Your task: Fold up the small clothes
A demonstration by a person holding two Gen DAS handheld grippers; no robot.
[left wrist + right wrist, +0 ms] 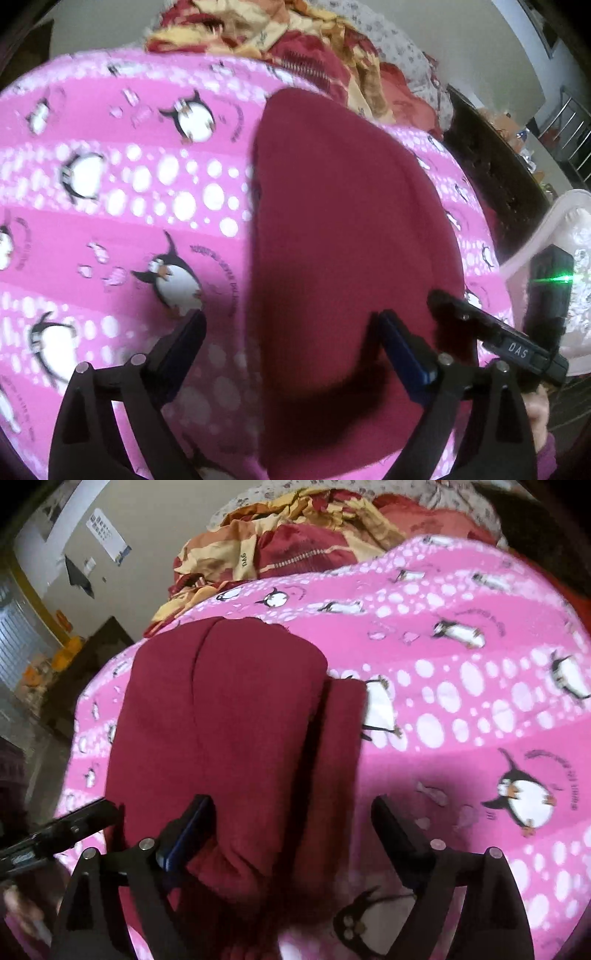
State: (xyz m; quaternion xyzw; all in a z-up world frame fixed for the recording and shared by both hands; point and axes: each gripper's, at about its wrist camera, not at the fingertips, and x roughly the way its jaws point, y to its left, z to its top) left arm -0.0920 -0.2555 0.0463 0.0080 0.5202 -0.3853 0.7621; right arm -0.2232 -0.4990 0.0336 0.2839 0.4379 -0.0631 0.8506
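A dark red garment lies folded and flat on a pink blanket printed with penguins. A narrower folded layer shows along its right side in the right wrist view. My left gripper is open just above the garment's near left edge, one finger over the blanket and the other over the cloth. My right gripper is open too, straddling the garment's near right edge with nothing pinched. One finger of the right gripper shows at the right of the left wrist view.
A heap of red and yellow clothes lies beyond the blanket's far edge. A white padded item and dark furniture stand off the blanket's side. A person's hand holds the right gripper.
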